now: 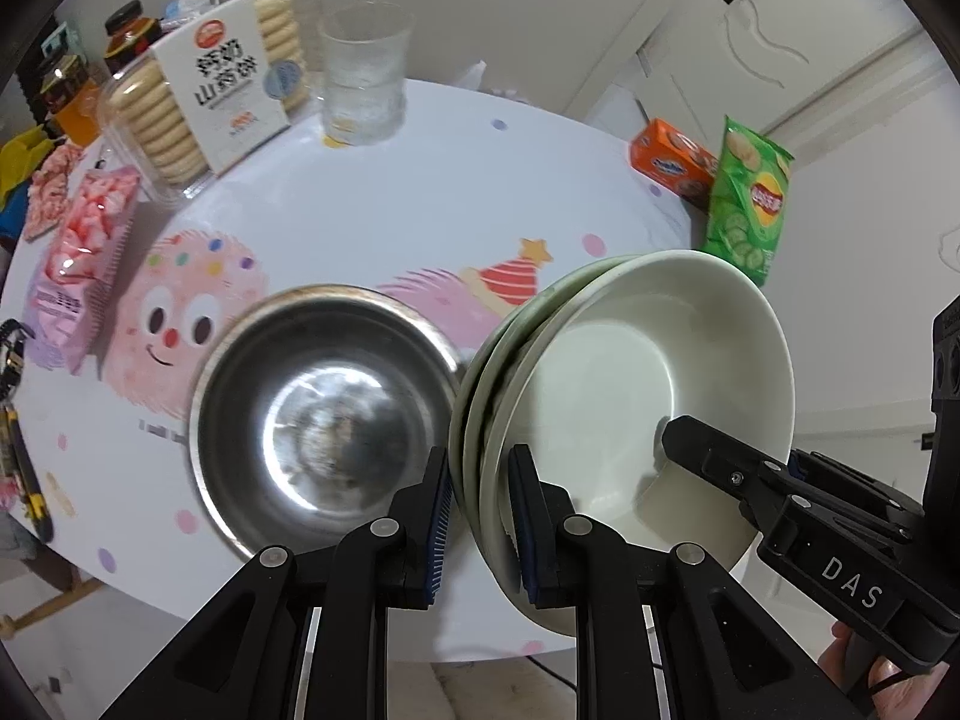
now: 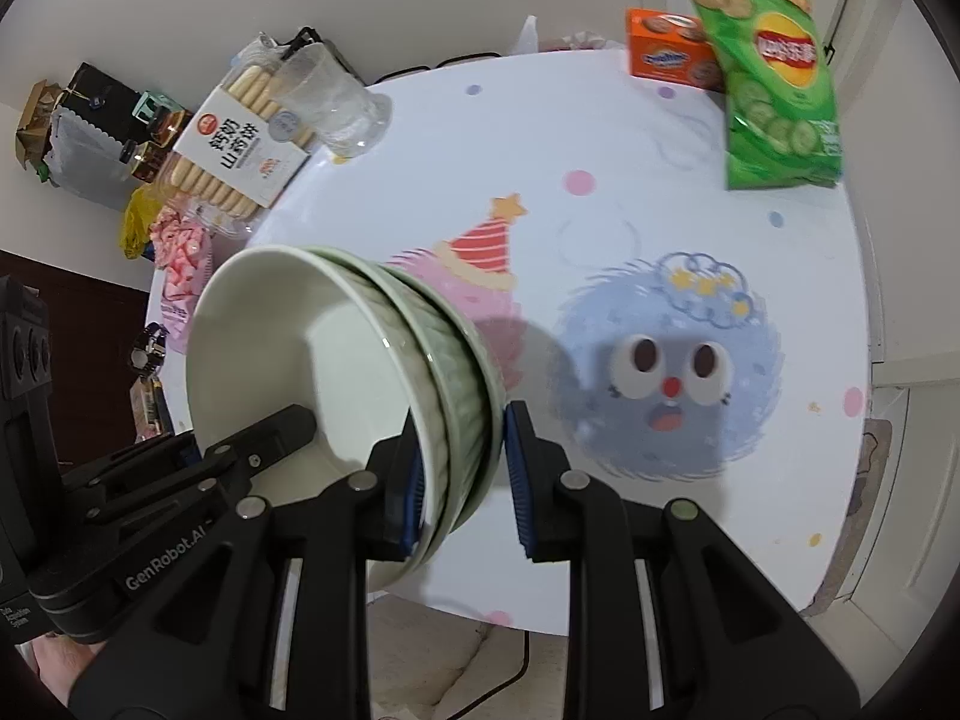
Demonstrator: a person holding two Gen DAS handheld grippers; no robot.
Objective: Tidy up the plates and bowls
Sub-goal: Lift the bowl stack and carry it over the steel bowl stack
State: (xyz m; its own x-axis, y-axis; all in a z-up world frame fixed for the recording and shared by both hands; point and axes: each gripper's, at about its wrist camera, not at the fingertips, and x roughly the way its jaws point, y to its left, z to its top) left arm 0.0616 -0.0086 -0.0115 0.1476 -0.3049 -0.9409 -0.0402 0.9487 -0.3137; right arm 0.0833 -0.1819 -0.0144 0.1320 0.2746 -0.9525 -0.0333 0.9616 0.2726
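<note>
A stack of three nested bowls, a white one inside two pale green ones, hangs above the round table. My left gripper is shut on the stack's rim, one finger inside and one outside. On the opposite rim my right gripper is shut in the same way on the bowl stack. Each gripper shows in the other's view, with one black finger and one black finger reaching into the white bowl. A steel bowl sits on the table just left of the stack.
At the table's far side stand a clear glass and a biscuit box. Pink snack packs lie at the left. A green crisp bag and an orange box sit at the right rear. The tablecloth's blue cartoon area is bare.
</note>
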